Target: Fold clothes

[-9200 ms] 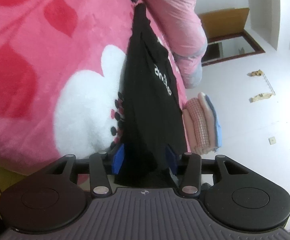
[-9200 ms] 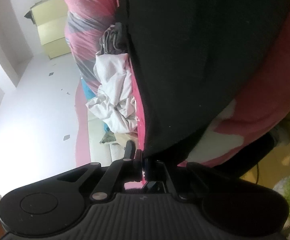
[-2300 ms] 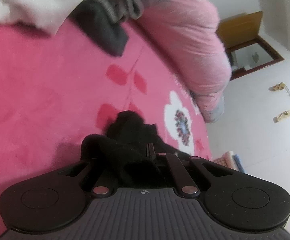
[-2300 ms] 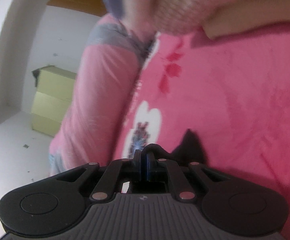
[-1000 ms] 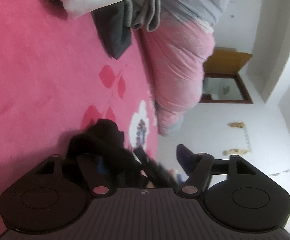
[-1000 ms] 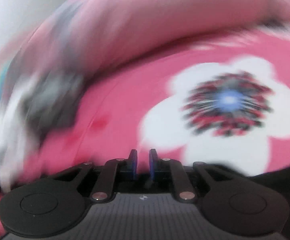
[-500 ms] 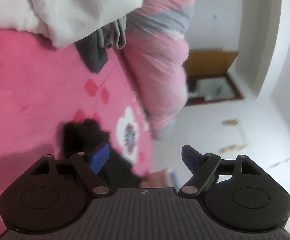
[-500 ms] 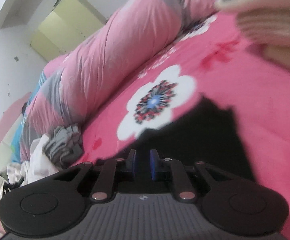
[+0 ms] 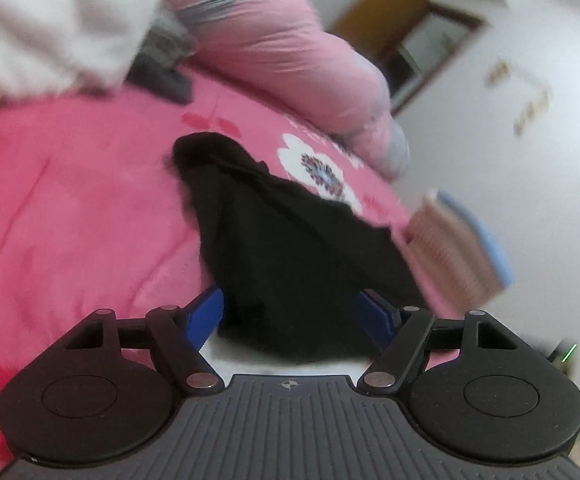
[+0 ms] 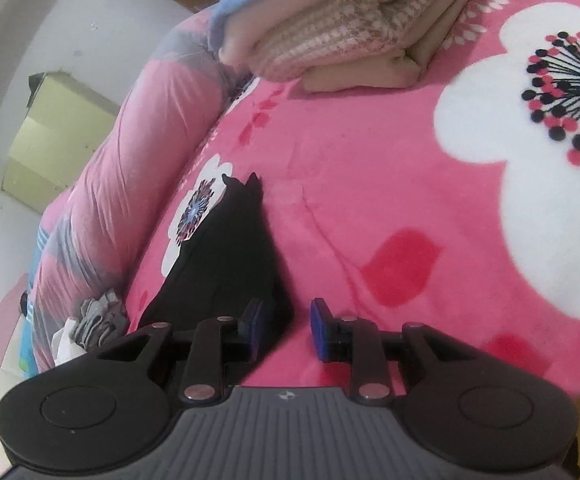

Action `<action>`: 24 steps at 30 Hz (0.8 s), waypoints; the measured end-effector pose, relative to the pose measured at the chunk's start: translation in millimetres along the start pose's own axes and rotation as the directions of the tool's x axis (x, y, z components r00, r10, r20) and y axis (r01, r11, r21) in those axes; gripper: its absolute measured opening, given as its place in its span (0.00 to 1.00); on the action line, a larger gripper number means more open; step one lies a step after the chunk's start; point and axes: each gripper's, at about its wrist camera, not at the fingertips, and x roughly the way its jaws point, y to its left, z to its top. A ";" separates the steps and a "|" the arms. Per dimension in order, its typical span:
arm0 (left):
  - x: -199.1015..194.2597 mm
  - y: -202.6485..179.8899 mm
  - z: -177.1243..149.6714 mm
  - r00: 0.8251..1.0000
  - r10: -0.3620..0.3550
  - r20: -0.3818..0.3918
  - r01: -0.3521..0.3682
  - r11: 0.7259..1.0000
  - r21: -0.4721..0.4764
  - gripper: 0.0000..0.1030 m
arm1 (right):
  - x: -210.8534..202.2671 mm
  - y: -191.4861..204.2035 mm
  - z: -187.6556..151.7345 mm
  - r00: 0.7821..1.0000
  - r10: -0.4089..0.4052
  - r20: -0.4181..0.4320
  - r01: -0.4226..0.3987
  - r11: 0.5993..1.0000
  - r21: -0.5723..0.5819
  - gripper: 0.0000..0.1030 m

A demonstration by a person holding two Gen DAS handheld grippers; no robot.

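While both claws stand apart with nothing pinched between their blue pads, the black garment lies loose on the bed. Left gripper (image 9: 292, 314) at the bottom centre of its frame: jaws spread wide, the near edge of the black garment (image 9: 290, 248) sitting in the gap between them, neither pad closed on it. Right gripper (image 10: 283, 330), bottom centre of its own view: jaws parted to a moderate gap, the left pad just beside the dark cloth's edge, bare pink blanket (image 10: 370, 184) showing between the pads. Holding nothing, either of them.

Outward from there, the garment (image 10: 229, 256) runs away from the grippers toward the middle of each frame as a long, narrowing, rumpled shape, partly covering a white flower print. It looks gathered lengthwise but not squared off, so as a judgement this piece is mid-fold at best; whether it counts as finished is not settled by these views.

Further out, a folded stack (image 10: 350, 24) of knit and beige pieces with a blue layer sits at the top of the right view, and at the right edge (image 9: 458, 248) of the left view: some clothes already lie folded. Upper left of the left frame, a blurred white and grey heap (image 9: 61, 32) lies unfolded beside a rolled pink quilt (image 9: 290, 52), so there's work left.
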 end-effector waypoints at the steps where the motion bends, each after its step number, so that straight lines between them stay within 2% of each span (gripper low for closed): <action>1: 2.6 -3.6 -2.0 1.000 0.022 -0.001 -0.022 0.999 0.043 0.68 | -0.5 1.6 0.2 1.000 0.003 0.001 -0.003 1.000 -0.011 0.27; 5: 10.5 -7.5 -8.5 0.999 0.044 -0.008 -0.043 0.991 0.126 0.50 | 1.4 5.2 2.4 1.000 -0.002 0.004 0.002 0.998 -0.058 0.28; 10: 11.2 -4.2 -10.1 0.999 0.035 0.004 -0.035 0.989 0.144 0.49 | 4.9 8.8 5.8 1.000 -0.013 0.009 0.014 0.993 -0.117 0.28; 15: 9.5 -1.7 -8.7 1.000 0.018 0.026 -0.021 0.992 0.126 0.42 | 8.5 12.5 9.1 1.000 -0.024 0.015 0.026 0.984 -0.174 0.28; 16: 9.3 -1.8 -9.0 0.999 0.018 0.028 -0.021 0.992 0.123 0.41 | 9.2 13.2 9.7 1.000 -0.026 0.016 0.029 0.982 -0.186 0.29; 18: 10.2 -2.1 -10.5 1.000 0.010 0.028 -0.013 0.994 0.112 0.39 | 14.7 18.4 12.5 0.999 -0.034 0.015 0.037 0.970 -0.240 0.40; 19: 11.1 -2.4 -11.4 1.000 0.010 0.027 -0.013 0.994 0.109 0.36 | 19.1 22.0 14.2 0.999 -0.039 0.011 0.040 0.960 -0.276 0.43; 21: 13.3 -3.5 -13.5 1.000 0.014 0.024 -0.017 0.994 0.105 0.29 | 30.4 25.8 14.7 0.999 -0.041 -0.022 0.032 0.949 -0.314 0.44; 23: 14.6 -3.3 -15.4 1.000 0.019 0.025 -0.021 0.996 0.092 0.15 | 41.7 29.5 15.2 0.998 -0.044 -0.055 0.022 0.936 -0.352 0.44; 24: 14.6 -2.9 -16.2 0.999 0.021 0.026 -0.023 0.996 0.083 0.09 | 47.2 31.1 15.4 0.996 -0.045 -0.072 0.015 0.929 -0.369 0.38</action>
